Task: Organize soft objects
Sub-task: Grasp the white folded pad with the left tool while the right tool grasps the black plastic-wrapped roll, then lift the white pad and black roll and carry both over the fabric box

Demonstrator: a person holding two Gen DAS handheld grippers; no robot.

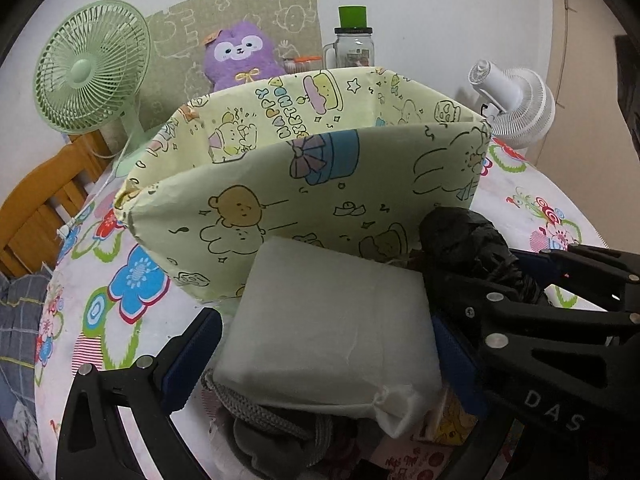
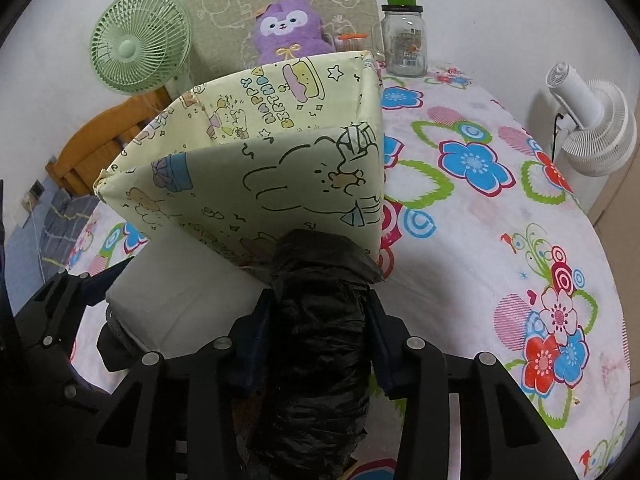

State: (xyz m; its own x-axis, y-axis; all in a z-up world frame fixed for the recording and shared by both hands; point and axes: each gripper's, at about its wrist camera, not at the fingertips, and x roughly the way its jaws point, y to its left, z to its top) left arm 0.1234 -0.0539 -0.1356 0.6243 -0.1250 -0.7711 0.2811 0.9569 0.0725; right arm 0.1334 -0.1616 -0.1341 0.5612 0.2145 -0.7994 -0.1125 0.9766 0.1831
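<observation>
Both tools are loaded, the left tool (image 1: 320,356) pinching a white foam pad (image 1: 332,328), the right tool (image 2: 316,344) a black crinkled plastic bundle (image 2: 320,344), so each likely needs lifting over the pale-yellow cartoon-print fabric bin (image 1: 304,184).

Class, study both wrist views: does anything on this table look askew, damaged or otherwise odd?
Yes. The pale yellow cartoon-print fabric box looks misshapen: its near wall bows and its left corner is crumpled, so the opening is lopsided. The white padded pack and black crinkled plastic bundle are held just outside it.

Left claw (image 1: 326,344) and right claw (image 2: 316,320) side by side — each clamped around its load.
</observation>
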